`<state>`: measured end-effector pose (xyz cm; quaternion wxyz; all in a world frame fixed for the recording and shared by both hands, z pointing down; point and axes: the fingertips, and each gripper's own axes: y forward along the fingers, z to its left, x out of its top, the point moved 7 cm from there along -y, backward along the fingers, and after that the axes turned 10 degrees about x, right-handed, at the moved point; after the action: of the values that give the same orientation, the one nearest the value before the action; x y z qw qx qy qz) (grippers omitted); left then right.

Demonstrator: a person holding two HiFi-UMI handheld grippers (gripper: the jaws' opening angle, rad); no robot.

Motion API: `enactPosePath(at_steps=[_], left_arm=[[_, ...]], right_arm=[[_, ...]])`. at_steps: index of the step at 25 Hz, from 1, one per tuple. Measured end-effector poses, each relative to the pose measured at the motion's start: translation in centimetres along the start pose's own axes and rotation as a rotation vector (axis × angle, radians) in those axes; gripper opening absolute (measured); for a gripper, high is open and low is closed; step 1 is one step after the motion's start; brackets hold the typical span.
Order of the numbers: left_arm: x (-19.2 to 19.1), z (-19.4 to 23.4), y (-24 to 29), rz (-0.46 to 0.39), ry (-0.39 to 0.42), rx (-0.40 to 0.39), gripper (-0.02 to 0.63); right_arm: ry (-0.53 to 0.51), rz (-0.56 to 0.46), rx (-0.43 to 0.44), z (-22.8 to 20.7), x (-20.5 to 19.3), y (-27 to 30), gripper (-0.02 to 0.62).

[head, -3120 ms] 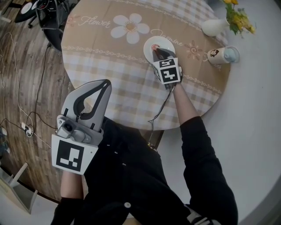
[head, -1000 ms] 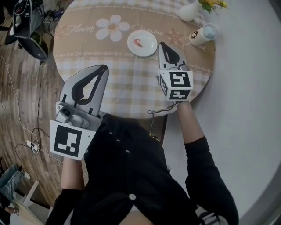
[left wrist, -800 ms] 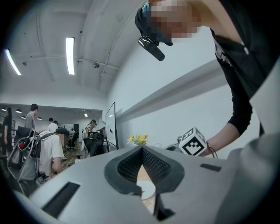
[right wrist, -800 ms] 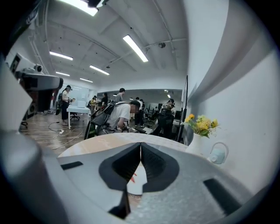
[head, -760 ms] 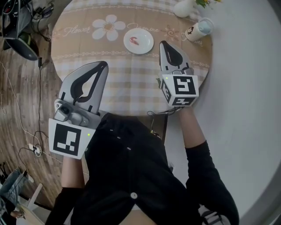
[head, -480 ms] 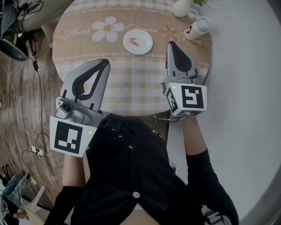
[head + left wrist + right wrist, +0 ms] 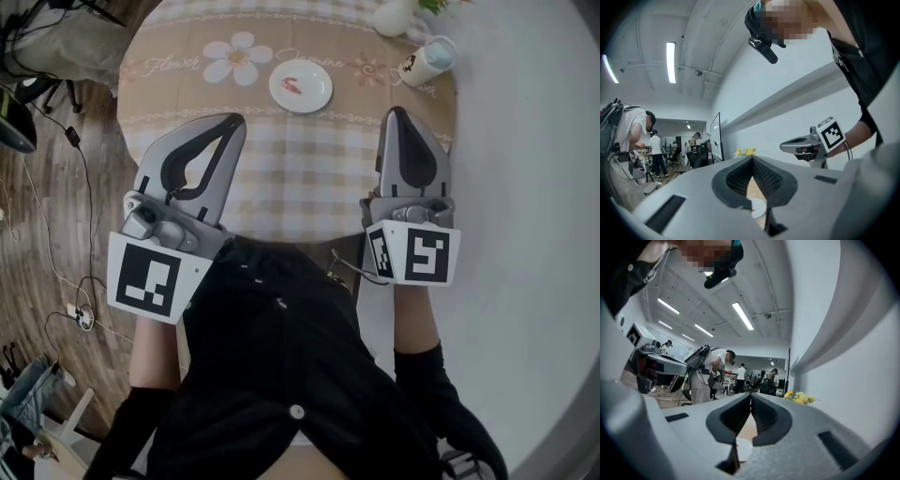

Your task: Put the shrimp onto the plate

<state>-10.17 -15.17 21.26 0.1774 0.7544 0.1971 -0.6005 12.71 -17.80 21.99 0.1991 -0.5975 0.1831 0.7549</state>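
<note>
Close to the person's body, the left gripper (image 7: 234, 123) and right gripper (image 7: 398, 113) are both empty, jaws closed tip to tip. Well beyond them on the bench (image 7: 300, 173), the shrimp (image 7: 292, 87) lies on the plate (image 7: 323, 90). It looks small, light and probably soft, so it is best pinched gently across its curved body.

Left gripper (image 7: 234, 122) and right gripper (image 7: 398, 114) side by side before the torso — jaws together, apparently empty.

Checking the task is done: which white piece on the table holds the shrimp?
The flat round plate by the daisy print; the pink shrimp lies on it. The cup and the vase stand apart to its right.
</note>
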Motion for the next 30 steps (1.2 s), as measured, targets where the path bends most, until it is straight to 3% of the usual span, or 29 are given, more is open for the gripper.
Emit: enactPosePath(at_steps=[30], left_arm=[[-0.6,0.5,-0.7,0.003,-0.002,0.019,0.002]], right_arm=[[0.018,-0.006,0.040,2.7,0.3,-0.3,0.002]])
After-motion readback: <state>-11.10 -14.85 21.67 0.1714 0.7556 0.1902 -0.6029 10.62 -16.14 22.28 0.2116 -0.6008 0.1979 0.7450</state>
